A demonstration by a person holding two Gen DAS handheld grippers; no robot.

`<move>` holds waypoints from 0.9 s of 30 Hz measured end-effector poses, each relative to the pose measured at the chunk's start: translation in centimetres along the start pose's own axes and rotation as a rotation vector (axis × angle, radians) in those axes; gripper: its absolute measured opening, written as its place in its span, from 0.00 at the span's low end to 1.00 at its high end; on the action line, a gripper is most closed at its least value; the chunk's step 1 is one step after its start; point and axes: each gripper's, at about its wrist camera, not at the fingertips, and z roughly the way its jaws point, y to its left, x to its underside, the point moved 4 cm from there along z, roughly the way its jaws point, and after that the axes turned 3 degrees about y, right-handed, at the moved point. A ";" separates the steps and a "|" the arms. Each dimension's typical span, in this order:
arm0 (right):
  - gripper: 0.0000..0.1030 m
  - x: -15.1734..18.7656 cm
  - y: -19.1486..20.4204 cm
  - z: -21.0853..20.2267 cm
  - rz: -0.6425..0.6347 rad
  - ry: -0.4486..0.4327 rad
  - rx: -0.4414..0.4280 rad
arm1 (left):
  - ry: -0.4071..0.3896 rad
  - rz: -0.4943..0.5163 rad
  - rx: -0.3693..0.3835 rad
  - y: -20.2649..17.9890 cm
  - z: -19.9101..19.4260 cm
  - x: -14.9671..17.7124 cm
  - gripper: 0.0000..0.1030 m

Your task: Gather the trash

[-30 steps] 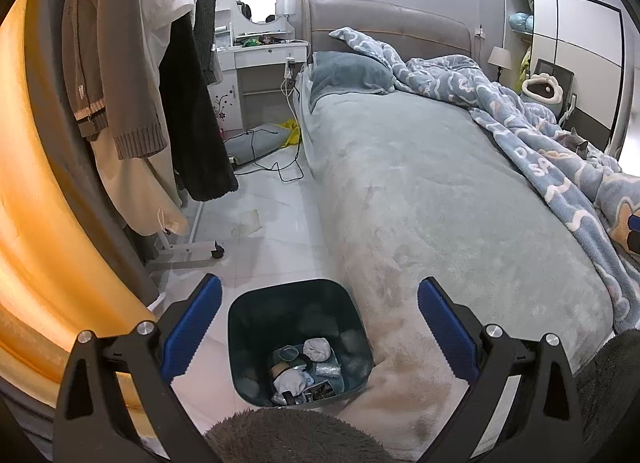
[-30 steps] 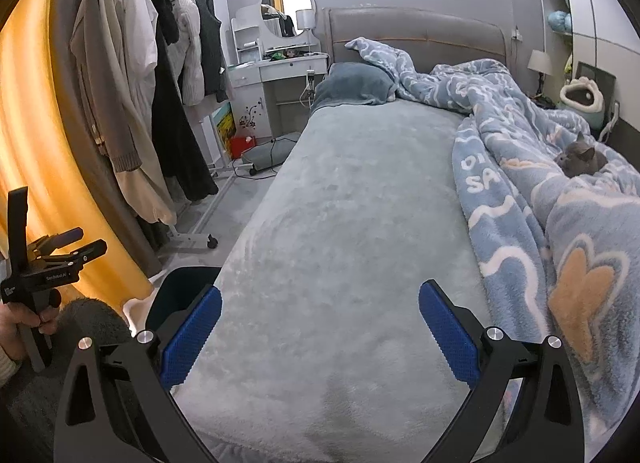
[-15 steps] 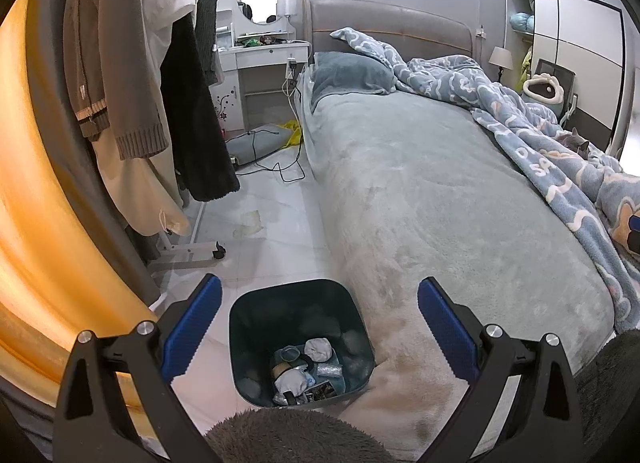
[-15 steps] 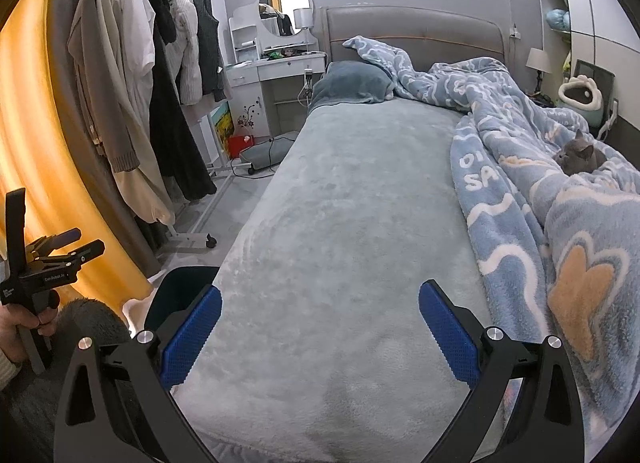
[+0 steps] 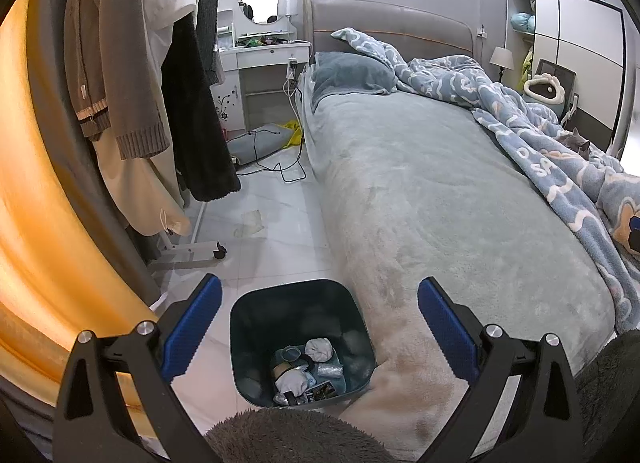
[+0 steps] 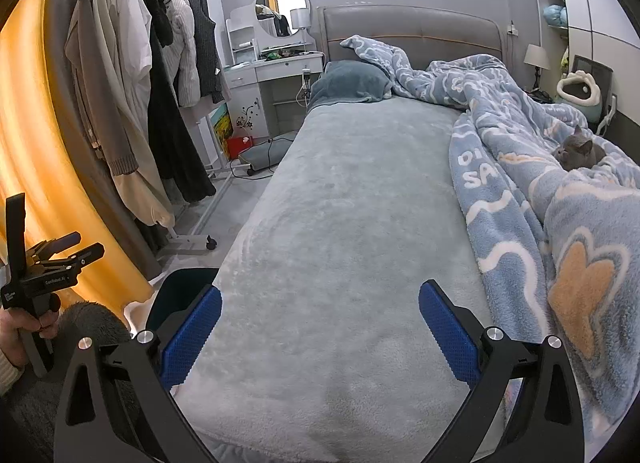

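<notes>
A dark teal trash bin [image 5: 256,315] stands on the floor against the foot corner of the bed, with crumpled tissues and wrappers [image 5: 306,369] in its bottom. My left gripper [image 5: 318,329] hovers open above the bin, nothing between its blue pads. A flat scrap of paper [image 5: 250,223] lies on the tiles farther up the aisle. My right gripper [image 6: 320,333] is open over the grey bed cover [image 6: 340,203], empty. The bin's rim [image 6: 180,283] peeks out at the bed's left edge, and the left gripper [image 6: 52,259] shows there, held in a hand.
A rolling clothes rack [image 5: 160,83] full of coats lines the left of the narrow aisle, its wheeled base [image 5: 196,253] on the floor. Cables [image 5: 280,167] and a grey cushion lie near the white dresser [image 5: 268,55]. A grey cat [image 6: 576,153] rests on the blue blanket [image 6: 520,167].
Both views have shifted only slightly; the left view crept a little back from the bin. Both grippers stay open and empty.
</notes>
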 end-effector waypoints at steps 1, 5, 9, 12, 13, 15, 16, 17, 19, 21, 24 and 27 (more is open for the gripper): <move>0.97 0.0 0.0 0.0 0.000 0.001 0.000 | 0.000 0.002 -0.001 0.0 0.0 0.0 0.97; 0.97 0.0 0.0 0.0 -0.003 0.001 0.001 | 0.001 -0.003 0.000 0.0 0.0 0.0 0.97; 0.97 0.0 0.0 0.0 -0.002 0.000 0.001 | 0.000 -0.002 0.000 -0.1 0.0 0.0 0.97; 0.97 0.0 0.0 0.0 -0.001 0.000 0.000 | 0.000 -0.002 0.000 -0.1 0.0 0.0 0.97; 0.97 0.0 0.0 0.0 -0.001 0.001 0.001 | 0.000 -0.002 0.000 -0.1 0.0 0.0 0.97; 0.97 0.0 0.0 0.0 -0.003 0.002 0.001 | 0.000 -0.002 0.000 -0.1 0.0 0.0 0.97; 0.97 0.0 0.0 0.0 -0.003 0.002 0.001 | 0.001 -0.003 0.000 0.0 0.0 0.0 0.97; 0.97 0.0 0.1 0.0 -0.002 0.001 0.001 | 0.001 -0.002 0.000 -0.1 0.0 0.0 0.97; 0.97 0.0 0.1 0.0 -0.001 0.001 0.001 | 0.000 -0.002 0.000 -0.1 0.0 0.0 0.97; 0.97 0.0 0.1 0.0 -0.001 0.001 0.000 | 0.001 -0.002 0.000 -0.1 0.0 0.0 0.97; 0.97 0.0 0.0 0.0 0.000 0.002 -0.001 | 0.001 -0.002 0.000 -0.1 0.0 0.1 0.97; 0.97 0.1 -0.1 0.0 0.000 0.002 -0.001 | 0.001 -0.002 0.000 -0.1 0.0 0.0 0.97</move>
